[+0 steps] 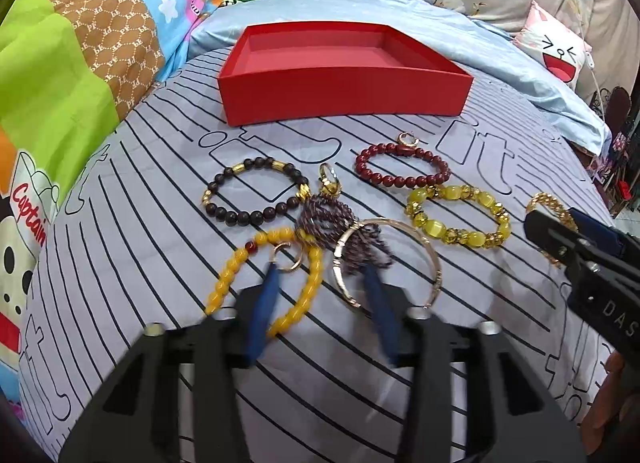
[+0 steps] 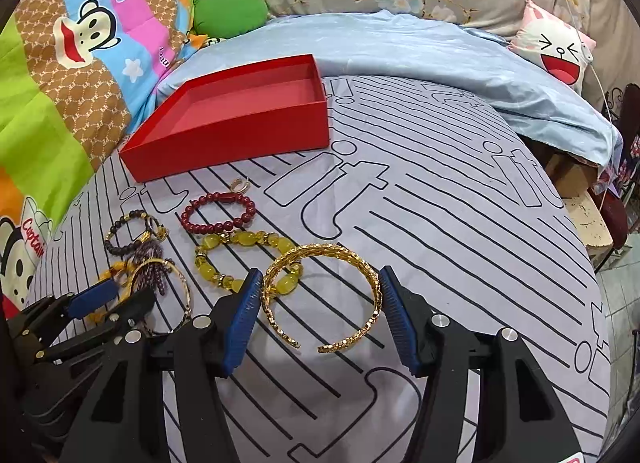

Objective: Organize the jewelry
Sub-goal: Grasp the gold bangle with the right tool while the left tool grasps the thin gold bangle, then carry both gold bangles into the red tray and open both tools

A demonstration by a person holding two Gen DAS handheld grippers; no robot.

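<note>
An open red box [image 1: 344, 103] [image 2: 240, 131] sits on the striped bedsheet, with the jewelry spread out in front of it. My left gripper [image 1: 323, 268] is open. Between its blue fingers lie the right side of a yellow bead bracelet [image 1: 236, 271], a small ring [image 1: 288, 257], purple beads [image 1: 328, 215] and the left edge of a thin gold bangle [image 1: 432, 259]. My right gripper [image 2: 320, 272] has both pads against a gold openwork cuff [image 2: 360, 259]. A dark bead bracelet [image 1: 256, 191], a red bead bracelet [image 1: 402, 167] and a yellow stone bracelet [image 1: 460, 215] lie loose.
A cartoon quilt [image 1: 60, 83] rises on the left. A pale blue sheet [image 1: 500, 63] is bunched up behind the box. A green cushion [image 2: 228, 11] and a white cartoon pillow [image 2: 556, 47] sit at the back. The bed drops off on the right to a tiled floor [image 2: 620, 283].
</note>
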